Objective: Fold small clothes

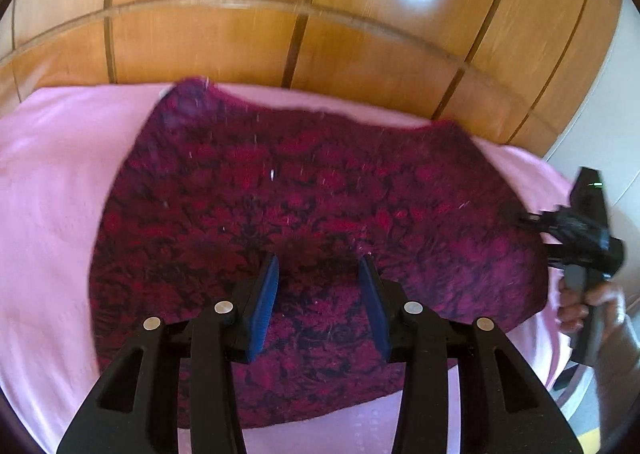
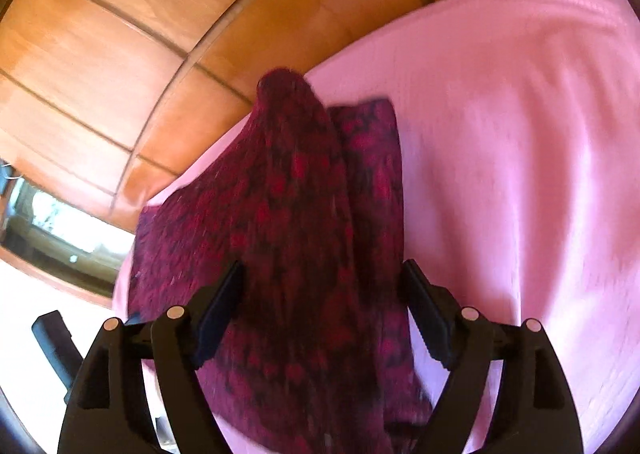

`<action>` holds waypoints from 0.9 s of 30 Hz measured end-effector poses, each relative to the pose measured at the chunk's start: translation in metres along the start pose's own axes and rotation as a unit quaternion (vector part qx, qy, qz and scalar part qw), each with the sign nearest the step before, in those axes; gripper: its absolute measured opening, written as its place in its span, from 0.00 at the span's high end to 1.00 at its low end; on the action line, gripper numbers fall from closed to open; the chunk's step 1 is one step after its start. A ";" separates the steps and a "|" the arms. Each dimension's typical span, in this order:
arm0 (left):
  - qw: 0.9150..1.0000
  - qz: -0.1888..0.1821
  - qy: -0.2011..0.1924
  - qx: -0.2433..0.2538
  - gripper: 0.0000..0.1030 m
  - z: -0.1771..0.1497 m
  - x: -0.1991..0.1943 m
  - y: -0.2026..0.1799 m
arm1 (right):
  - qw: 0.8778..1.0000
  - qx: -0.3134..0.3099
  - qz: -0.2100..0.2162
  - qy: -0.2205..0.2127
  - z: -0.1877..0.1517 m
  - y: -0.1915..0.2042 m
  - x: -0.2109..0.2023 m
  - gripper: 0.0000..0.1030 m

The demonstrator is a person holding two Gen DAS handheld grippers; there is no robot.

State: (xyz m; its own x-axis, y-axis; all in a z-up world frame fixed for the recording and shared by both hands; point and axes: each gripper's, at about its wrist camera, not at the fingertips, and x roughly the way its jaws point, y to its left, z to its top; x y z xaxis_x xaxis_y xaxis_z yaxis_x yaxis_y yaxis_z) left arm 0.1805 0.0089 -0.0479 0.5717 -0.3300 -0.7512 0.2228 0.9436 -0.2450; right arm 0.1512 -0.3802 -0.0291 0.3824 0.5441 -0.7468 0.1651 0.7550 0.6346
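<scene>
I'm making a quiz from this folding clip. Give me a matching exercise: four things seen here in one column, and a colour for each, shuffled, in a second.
Things:
1. garment
2. bed cover
3. wall panels
4. left gripper's pads

Colours:
A. blue
B. light pink
C. dark red with black pattern
D. orange-brown wood

Pairs: 1-C, 2-B, 3-D, 4-A

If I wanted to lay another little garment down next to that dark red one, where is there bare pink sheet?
The widest bare stretch of pink sheet lies left of the dark red garment, running to the wooden panelling. A thin strip shows along the near edge. The right side is crowded: the right gripper and hand sit there.
</scene>
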 end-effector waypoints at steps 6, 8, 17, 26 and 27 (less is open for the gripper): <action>0.999 -0.018 0.015 -0.030 0.61 0.001 0.010 0.012 | 0.999 -0.013 0.023 0.019 -0.024 0.004 -0.001 0.30; 0.999 -0.017 0.015 -0.026 0.61 0.002 0.011 0.012 | 0.999 -0.023 0.014 0.020 -0.025 0.010 -0.003 0.46; 0.999 -0.025 0.011 -0.035 0.61 0.001 0.012 0.018 | 0.995 -0.101 0.024 0.014 -0.029 0.082 -0.032 0.70; 0.999 -0.022 0.000 -0.045 0.61 -0.006 0.001 0.026 | 0.983 -0.182 -0.002 0.013 -0.040 0.170 -0.014 0.74; 0.999 -0.017 -0.003 -0.042 0.61 -0.007 -0.003 0.026 | 0.983 -0.184 -0.008 0.015 -0.042 0.172 -0.012 0.74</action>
State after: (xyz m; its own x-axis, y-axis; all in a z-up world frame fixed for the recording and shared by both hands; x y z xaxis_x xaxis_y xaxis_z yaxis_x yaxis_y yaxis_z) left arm 0.1793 0.0341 -0.0561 0.5694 -0.3628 -0.7377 0.1762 0.9304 -0.3215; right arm 0.1371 -0.2416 0.0802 0.3555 0.5366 -0.7653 -0.1704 0.8422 0.5115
